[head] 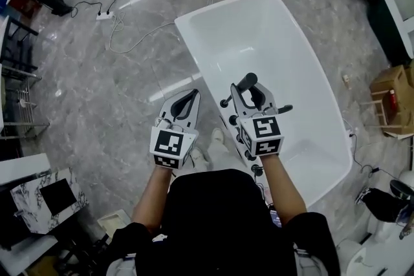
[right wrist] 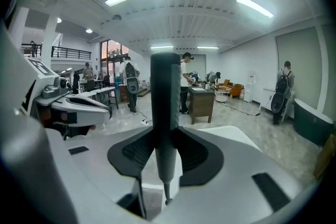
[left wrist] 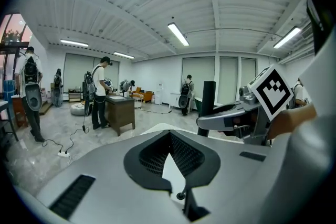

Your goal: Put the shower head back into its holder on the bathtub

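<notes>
The white bathtub [head: 187, 41] lies ahead of me on the marble floor. My right gripper [head: 249, 88] hovers over its near rim, shut on the dark grey shower head [head: 246, 81]. In the right gripper view the shower head [right wrist: 165, 92] stands upright between the pads. Small black fittings [head: 225, 102] sit on the rim just under that gripper; which one is the holder I cannot tell. My left gripper [head: 193, 94] hangs beside the tub to the left, over the floor. Its fingertips meet and hold nothing [left wrist: 169, 136].
A power strip [head: 105, 15] with trailing cables lies on the floor at the upper left. A marbled box [head: 45, 197] stands at the lower left, a cardboard box [head: 394, 84] at the right. Several people and a wooden desk [left wrist: 119, 113] are farther off.
</notes>
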Available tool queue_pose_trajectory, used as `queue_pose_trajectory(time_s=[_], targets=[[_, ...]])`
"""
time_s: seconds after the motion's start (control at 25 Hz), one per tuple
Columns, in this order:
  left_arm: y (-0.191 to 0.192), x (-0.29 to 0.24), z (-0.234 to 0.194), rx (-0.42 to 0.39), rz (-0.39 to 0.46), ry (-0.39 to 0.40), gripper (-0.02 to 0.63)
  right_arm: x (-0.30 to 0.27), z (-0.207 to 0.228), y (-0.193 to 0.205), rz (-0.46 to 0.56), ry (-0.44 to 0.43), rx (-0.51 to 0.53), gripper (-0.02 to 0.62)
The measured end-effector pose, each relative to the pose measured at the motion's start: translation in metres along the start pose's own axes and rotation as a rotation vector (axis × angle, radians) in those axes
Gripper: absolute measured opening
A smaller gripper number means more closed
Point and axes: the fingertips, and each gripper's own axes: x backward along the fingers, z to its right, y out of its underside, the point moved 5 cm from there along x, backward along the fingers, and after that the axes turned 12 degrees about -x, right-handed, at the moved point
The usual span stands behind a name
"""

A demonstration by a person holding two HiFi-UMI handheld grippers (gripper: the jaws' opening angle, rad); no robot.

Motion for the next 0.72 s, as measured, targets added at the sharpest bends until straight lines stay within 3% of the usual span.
queue_pose_trajectory(time_s=[0.72], targets=[[0.089, -0.045, -0.003, 0.072, -0.143, 0.054, 0.014, -0.055, 0.028, 0.091, -0.191, 0.037, -0.057, 0.137]])
